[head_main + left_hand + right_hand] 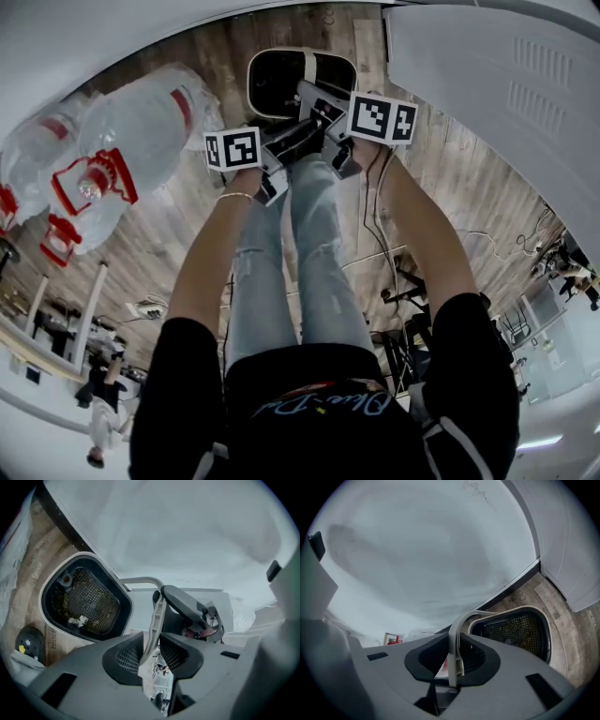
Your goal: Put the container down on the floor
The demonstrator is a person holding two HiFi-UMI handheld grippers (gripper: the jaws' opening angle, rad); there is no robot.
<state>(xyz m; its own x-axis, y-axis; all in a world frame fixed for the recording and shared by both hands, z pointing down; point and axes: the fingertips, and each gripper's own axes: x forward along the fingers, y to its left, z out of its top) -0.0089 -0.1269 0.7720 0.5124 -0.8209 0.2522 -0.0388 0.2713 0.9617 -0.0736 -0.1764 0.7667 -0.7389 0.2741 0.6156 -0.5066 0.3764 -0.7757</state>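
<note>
the container (300,52) is hung at 12 o'clock, its handle (157,616) clenched by the left tool (151,651) and right tool (453,656), the floor (441,178) beneath it.

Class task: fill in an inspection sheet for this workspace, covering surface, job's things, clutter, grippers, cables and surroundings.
Surface: wooden floor.
Job's things: white-rimmed container with mesh inside, held by its grey handle; contact with the floor cannot be told.
Clutter: wrapped bottle packs at left.
Grippers: right gripper shut on the handle; left gripper has the handle between its jaws, grip unclear.
Cables: dark cable beside the right arm.
Surroundings: white panel at right.
</note>
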